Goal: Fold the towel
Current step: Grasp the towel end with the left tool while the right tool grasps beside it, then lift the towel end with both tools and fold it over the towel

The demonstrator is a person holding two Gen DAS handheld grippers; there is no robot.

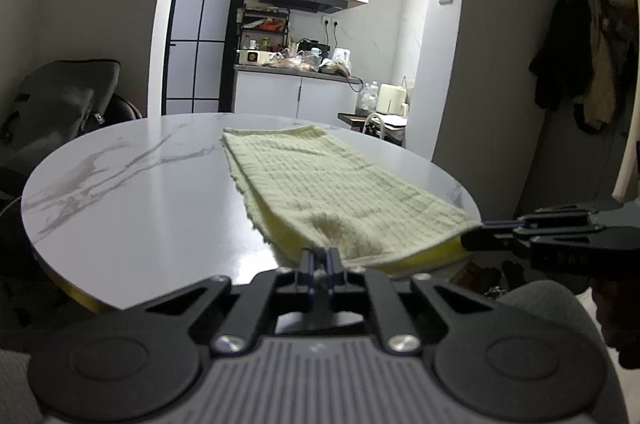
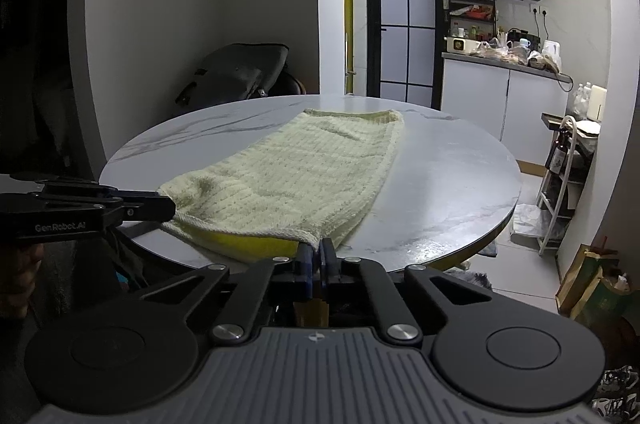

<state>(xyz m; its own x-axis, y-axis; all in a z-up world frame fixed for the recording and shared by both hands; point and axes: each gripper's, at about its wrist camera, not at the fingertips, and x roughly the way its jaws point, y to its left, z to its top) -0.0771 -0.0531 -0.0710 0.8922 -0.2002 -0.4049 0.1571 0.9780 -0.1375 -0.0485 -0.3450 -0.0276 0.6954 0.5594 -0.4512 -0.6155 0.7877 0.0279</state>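
Towel of pale yellow-green waffle-weave cloth (image 1: pixel 320 184) lies folded lengthwise on the round white marble-patterned desk (image 1: pixel 120 184), its near end lifted just off the near rim. At that end's left corner, the left gripper (image 1: pixel 320 256) has its fingers clamped together on the cloth. At the right corner, the right gripper (image 2: pixel 316 248) pinches the hem, fingers likewise closed on it.

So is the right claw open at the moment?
No, the right claw is shut on the near corner of the pale yellow waffle-weave towel.
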